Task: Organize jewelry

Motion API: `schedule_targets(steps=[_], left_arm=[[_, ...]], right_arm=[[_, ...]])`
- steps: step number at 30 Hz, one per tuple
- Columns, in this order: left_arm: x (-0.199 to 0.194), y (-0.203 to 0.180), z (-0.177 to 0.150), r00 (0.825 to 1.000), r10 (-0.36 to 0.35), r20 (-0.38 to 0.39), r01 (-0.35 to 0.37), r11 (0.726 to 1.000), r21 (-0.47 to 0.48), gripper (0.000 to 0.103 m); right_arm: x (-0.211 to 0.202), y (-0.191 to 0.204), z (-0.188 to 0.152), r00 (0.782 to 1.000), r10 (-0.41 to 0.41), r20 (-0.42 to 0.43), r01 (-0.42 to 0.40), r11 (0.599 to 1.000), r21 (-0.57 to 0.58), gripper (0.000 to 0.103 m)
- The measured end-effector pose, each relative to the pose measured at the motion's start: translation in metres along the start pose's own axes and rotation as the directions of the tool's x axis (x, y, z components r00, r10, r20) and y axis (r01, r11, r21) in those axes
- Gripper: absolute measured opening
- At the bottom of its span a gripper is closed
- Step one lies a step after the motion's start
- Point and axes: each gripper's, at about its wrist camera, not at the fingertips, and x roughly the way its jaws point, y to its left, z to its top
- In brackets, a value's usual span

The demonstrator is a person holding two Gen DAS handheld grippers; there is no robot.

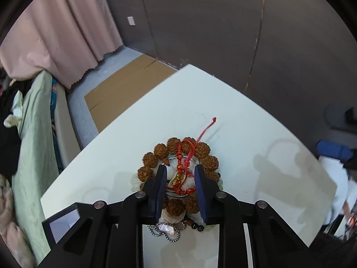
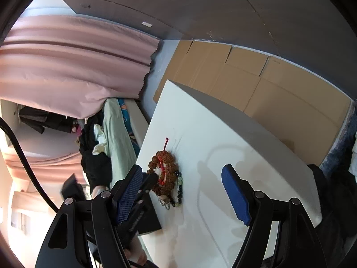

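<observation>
Here, a tangled jewelry heap is straddled by the left gripper (image 1: 180, 170) on the white table top (image 1: 256, 120)

The left claw is seen spread over the pile, its blue pads on either side of the red knotted cord bracelet (image 1: 186, 156), which lies across the brown ring of rough seed beads (image 1: 178, 174); whether anything is pinched cannot be told. A silver ball chain (image 1: 166, 233) and dark beads (image 1: 196, 225) are tangled underneath. The right gripper (image 2: 181, 185) is held spread and empty beside the heap. If the cord is lifted, neighbouring strands could be dragged along, since they are interlaced. No box or tray is seen, so nothing is contained
</observation>
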Motion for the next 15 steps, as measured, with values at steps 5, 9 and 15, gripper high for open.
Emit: schedule_targets(steps=[5, 9, 15], left_arm=[[0.008, -0.004, 0.002, 1.000, 0.021, -0.014, -0.021, 0.999, 0.037, 0.027], [0.017, -0.007, 0.008, 0.999, 0.036, -0.036, -0.034, 0.997, 0.064, 0.026], [0.026, -0.004, 0.012, 0.997, 0.042, -0.065, -0.036, 0.996, 0.079, 0.020]], right_arm=[[-0.005, -0.004, 0.004, 1.000, 0.009, 0.003, -0.009, 1.000, 0.006, 0.075], [-0.007, -0.007, 0.007, 1.000, 0.015, 0.004, -0.015, 1.000, 0.012, 0.075], [-0.007, -0.008, 0.007, 1.000, 0.015, 0.001, -0.015, 1.000, 0.009, 0.075]])
